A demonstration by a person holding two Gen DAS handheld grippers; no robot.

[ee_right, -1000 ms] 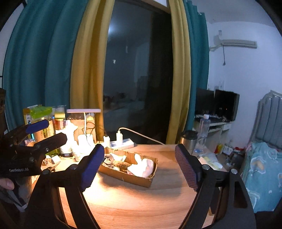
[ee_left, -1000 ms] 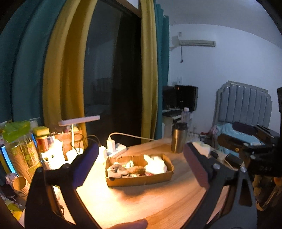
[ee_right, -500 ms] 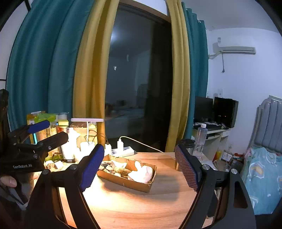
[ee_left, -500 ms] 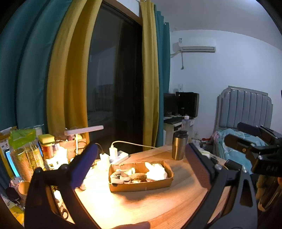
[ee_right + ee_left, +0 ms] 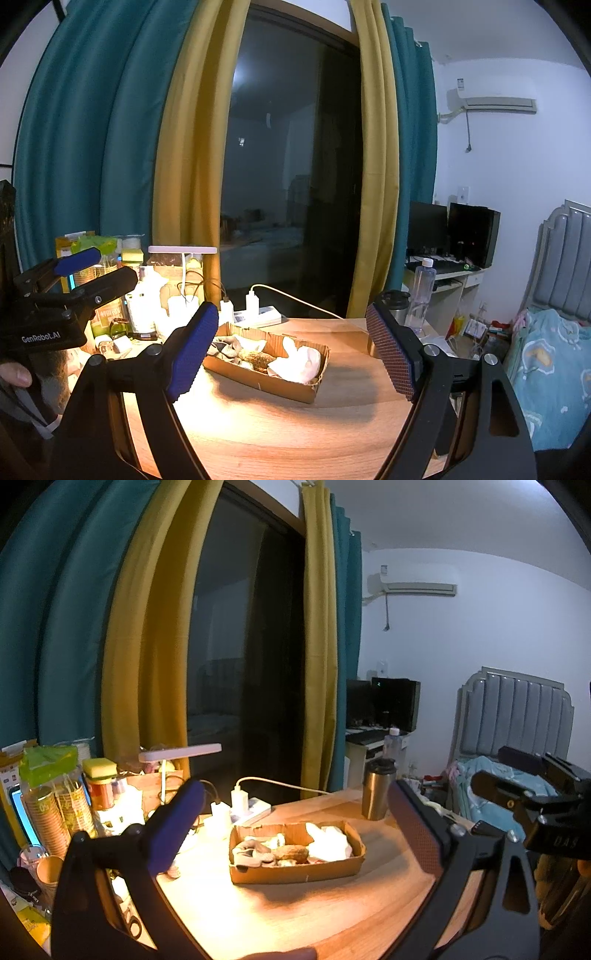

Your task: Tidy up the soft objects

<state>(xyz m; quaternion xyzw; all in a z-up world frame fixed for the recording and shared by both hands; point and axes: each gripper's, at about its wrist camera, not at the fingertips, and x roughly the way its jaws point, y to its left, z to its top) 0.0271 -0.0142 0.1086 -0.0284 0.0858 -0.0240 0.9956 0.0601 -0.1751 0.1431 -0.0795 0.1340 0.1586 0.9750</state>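
A shallow cardboard box [image 5: 295, 871] sits on the round wooden table [image 5: 295, 919]. It holds soft items: a white cloth [image 5: 328, 840], a brown fuzzy piece [image 5: 291, 853] and grey and white pieces [image 5: 251, 849]. The box also shows in the right wrist view [image 5: 258, 376] with the white cloth [image 5: 299, 363]. My left gripper [image 5: 295, 830] is open and empty, held back from the box. My right gripper [image 5: 291, 354] is open and empty, also held back. Each gripper shows in the other's view, the right one [image 5: 528, 794] at the right edge and the left one [image 5: 74, 280] at the left edge.
A steel tumbler [image 5: 376, 794] stands behind the box. A white power strip with a charger [image 5: 247, 806], a desk lamp [image 5: 181, 753], paper cups [image 5: 55, 812] and jars crowd the table's left. A water bottle [image 5: 421, 291], monitors and a bed [image 5: 554, 369] lie to the right.
Both grippers have drawn back and tilted up from the table, so the box looks smaller and lower. The jaws stayed open.
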